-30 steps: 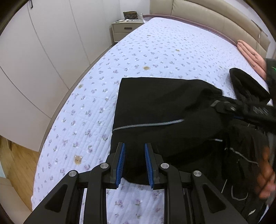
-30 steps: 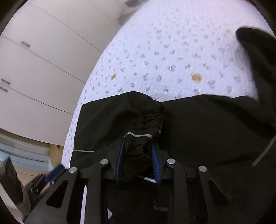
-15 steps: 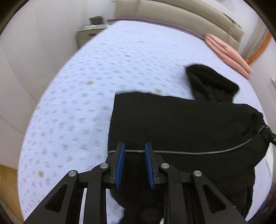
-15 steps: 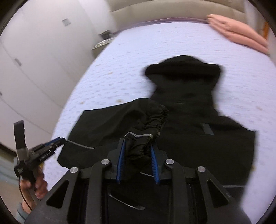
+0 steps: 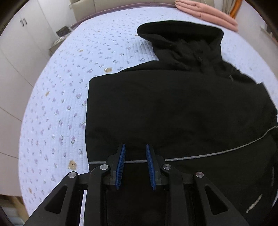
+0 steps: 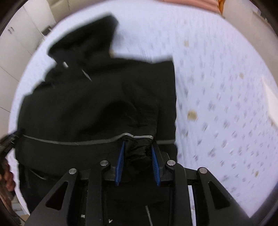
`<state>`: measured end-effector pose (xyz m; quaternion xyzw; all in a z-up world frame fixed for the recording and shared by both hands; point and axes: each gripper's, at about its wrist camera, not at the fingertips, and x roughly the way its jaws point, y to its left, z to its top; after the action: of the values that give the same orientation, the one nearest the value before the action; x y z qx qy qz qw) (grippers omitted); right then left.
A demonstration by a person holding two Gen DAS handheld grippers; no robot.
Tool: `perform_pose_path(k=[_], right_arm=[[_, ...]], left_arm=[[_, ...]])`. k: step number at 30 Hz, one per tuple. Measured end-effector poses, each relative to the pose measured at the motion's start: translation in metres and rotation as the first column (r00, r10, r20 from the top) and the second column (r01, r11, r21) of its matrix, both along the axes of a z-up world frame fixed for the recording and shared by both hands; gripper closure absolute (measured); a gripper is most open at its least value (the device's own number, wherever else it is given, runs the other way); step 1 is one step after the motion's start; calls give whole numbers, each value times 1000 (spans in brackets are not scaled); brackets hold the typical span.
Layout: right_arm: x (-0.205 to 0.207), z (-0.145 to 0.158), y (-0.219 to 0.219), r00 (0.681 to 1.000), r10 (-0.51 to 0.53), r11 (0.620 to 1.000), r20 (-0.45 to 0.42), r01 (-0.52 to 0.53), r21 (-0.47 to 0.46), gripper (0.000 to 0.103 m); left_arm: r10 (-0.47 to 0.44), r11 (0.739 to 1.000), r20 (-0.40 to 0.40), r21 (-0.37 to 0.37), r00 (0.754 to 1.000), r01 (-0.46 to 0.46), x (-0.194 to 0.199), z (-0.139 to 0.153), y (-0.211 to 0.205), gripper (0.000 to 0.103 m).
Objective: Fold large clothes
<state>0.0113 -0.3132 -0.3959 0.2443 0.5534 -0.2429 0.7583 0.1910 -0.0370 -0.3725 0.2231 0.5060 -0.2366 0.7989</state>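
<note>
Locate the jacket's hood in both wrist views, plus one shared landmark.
Left wrist: the hood sits upper centre-right, beyond the jacket body, near the pink pillows.
Right wrist: the hood sits upper left, blurred, beyond the cuff held in the right tool.
Shared landmark: the grey stripe across the jacket's near part.

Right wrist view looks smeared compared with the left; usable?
Right wrist view: motion blur smears the bedspread print and the black jacket edges, though the right gripper stays sharp. Left wrist view: crisp, evenly lit, fisheye-curved at the borders; jacket folds lost in black.
</note>
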Motion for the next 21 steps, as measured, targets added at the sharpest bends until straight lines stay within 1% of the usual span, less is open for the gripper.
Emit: perform_pose_path(k=[1, 3, 5, 7, 8, 9, 10, 11, 12, 14, 16, 17, 19, 20, 21], right_arm=[[-2, -6, -3, 1000, -10, 1000, 15, 9, 5, 70], [-5, -4, -8, 999, -16, 1000, 29, 15, 22, 70], [-7, 1, -12, 1000, -9, 999, 26, 8, 41, 68], [-8, 19, -9, 1000, 15, 999, 20, -15, 30, 62], [-8, 32, -7, 999, 27, 1000, 21, -27, 14, 60], [-9, 48, 0, 998, 43, 999, 37, -43, -9, 57], [-7, 64, 3, 996, 61, 998, 67, -59, -30, 51], [-4, 79, 7, 991, 81, 996, 105, -76, -50, 47], [4, 90, 11, 986, 103, 993, 131, -94, -68, 41], [23, 95, 16, 978, 141, 988, 152, -129, -85, 41], [46, 82, 20, 976, 174, 982, 128, -162, -101, 41], [54, 73, 21, 978, 180, 981, 108, -169, -98, 41], [65, 42, 19, 983, 178, 981, 34, -175, -83, 42], [66, 25, 17, 986, 169, 983, -10, -170, -75, 42], [64, 10, 14, 986, 162, 985, -38, -164, -55, 45]], left_arm=[[4, 1000, 1, 7, 1000, -4, 1, 0, -1, 77], [13, 1000, -9, 10, 1000, -13, 2, 3, 0, 77], [40, 999, -19, -13, 999, -40, 3, 14, 3, 77], [52, 997, -20, -53, 998, -53, 3, 31, 7, 77], [51, 995, -15, -83, 999, -52, 1, 46, 9, 77], [46, 993, -18, -109, 999, -48, 1, 55, 10, 77], [38, 990, -25, -133, 999, -41, 1, 62, 10, 75], [22, 986, -41, -165, 999, -28, 1, 70, 6, 67], [12, 983, -51, -180, 999, -21, 2, 73, 2, 57], [8, 985, -39, -172, 999, -15, 4, 71, -9, 52], [10, 990, -35, -139, 999, -15, 5, 60, -21, 52], [21, 991, -51, -133, 998, -28, 9, 47, -24, 52], [42, 994, -74, -101, 996, -50, 12, 26, -26, 52], [53, 995, -92, -75, 994, -60, 14, 8, -25, 52], [52, 995, -101, -83, 994, -60, 14, -3, -23, 52]])
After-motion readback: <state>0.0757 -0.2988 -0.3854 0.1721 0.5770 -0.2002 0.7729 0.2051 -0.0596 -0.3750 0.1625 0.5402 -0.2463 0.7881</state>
